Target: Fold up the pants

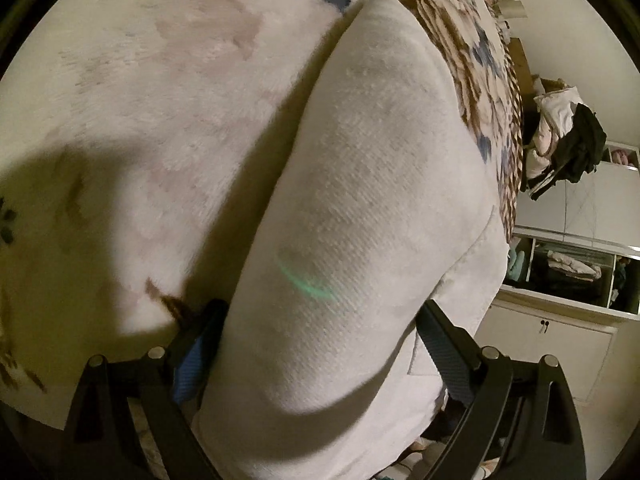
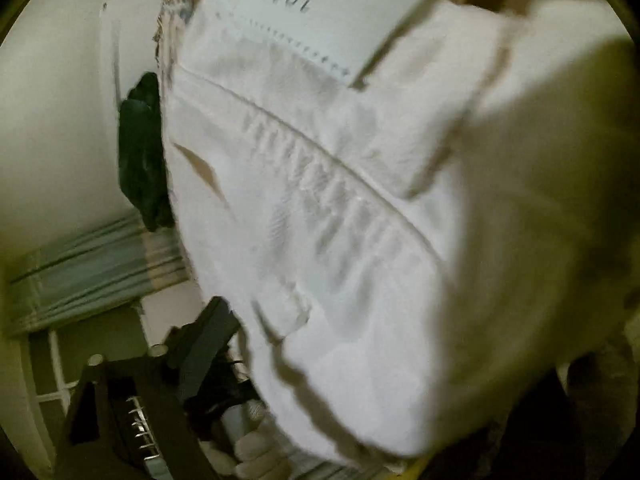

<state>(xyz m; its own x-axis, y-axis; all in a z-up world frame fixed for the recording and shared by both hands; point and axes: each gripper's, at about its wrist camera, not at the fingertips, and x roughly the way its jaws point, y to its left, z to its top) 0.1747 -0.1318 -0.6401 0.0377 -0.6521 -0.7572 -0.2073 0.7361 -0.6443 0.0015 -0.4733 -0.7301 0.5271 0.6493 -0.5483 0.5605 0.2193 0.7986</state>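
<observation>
The white pants point(image 1: 360, 200) fill the middle of the left wrist view, a thick fold of leg fabric lying over a floral fleece blanket point(image 1: 160, 100). My left gripper point(image 1: 320, 344) has its two black fingers on either side of this fold, with the fabric bunched between them. In the right wrist view the waistband end of the pants point(image 2: 320, 200) with a white label point(image 2: 312, 12) fills the frame, blurred. Only the left finger point(image 2: 204, 344) of my right gripper shows at the fabric's edge; the other is hidden behind cloth.
The blanket's brown-and-blue flowered edge point(image 1: 492, 80) drops off at the right. Beyond it stand white cabinets point(image 1: 560, 320) with shelves of clothes and a pile of garments point(image 1: 568, 148). In the right wrist view a dark garment point(image 2: 142, 152) hangs by a wall above striped cloth point(image 2: 92, 264).
</observation>
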